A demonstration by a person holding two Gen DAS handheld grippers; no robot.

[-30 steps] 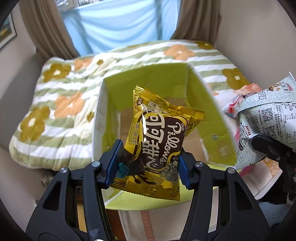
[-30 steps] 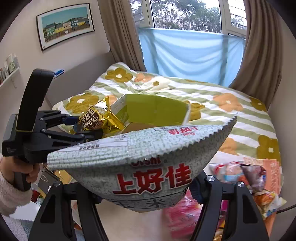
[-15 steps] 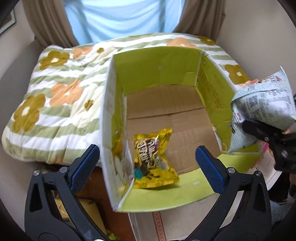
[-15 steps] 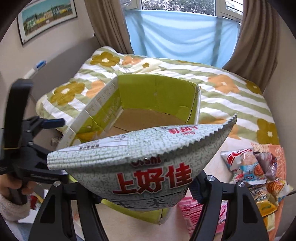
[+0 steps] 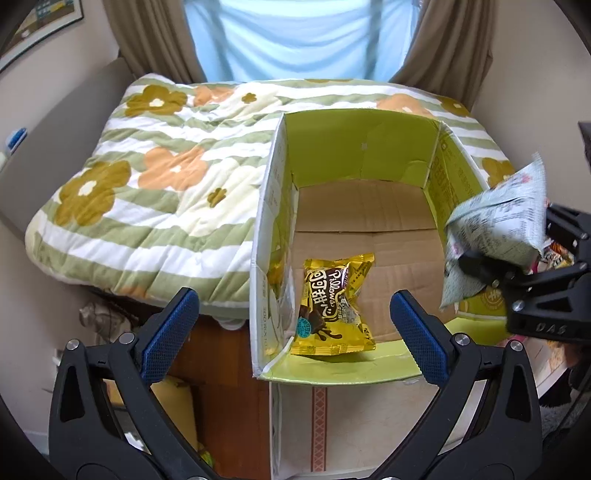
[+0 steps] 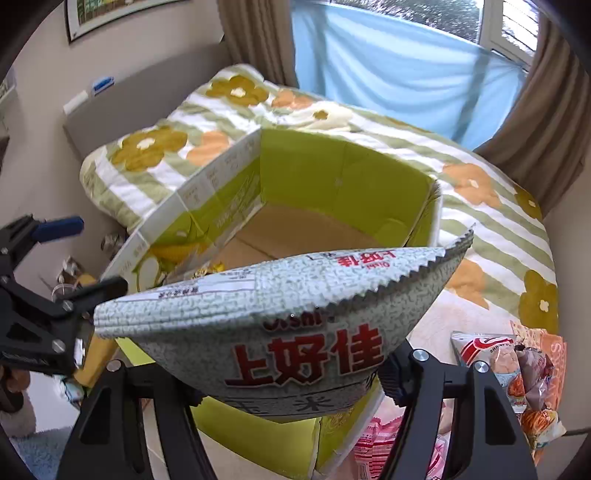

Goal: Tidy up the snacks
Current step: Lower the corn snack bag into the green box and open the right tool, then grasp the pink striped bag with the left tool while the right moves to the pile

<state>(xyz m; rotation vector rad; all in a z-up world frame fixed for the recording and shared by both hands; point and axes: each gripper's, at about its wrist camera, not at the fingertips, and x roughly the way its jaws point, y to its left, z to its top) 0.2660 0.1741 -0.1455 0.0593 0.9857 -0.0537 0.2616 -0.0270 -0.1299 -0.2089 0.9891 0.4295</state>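
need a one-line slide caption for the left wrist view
Open left gripper above yellow snack packet in green-lined cardboard box; right gripper brings grey-green bag.

Soft daylight comes through the blue curtain (image 5: 295, 40) at the window (image 6: 509, 22), lighting both views evenly with faint shadows. Fisheye bending curves the edges into dark corners. The grey-green snack bag (image 6: 295, 317) shows slight motion blur.

Black clamp-style left gripper (image 5: 293, 332), blue textured pads (image 5: 417, 332), silver screws
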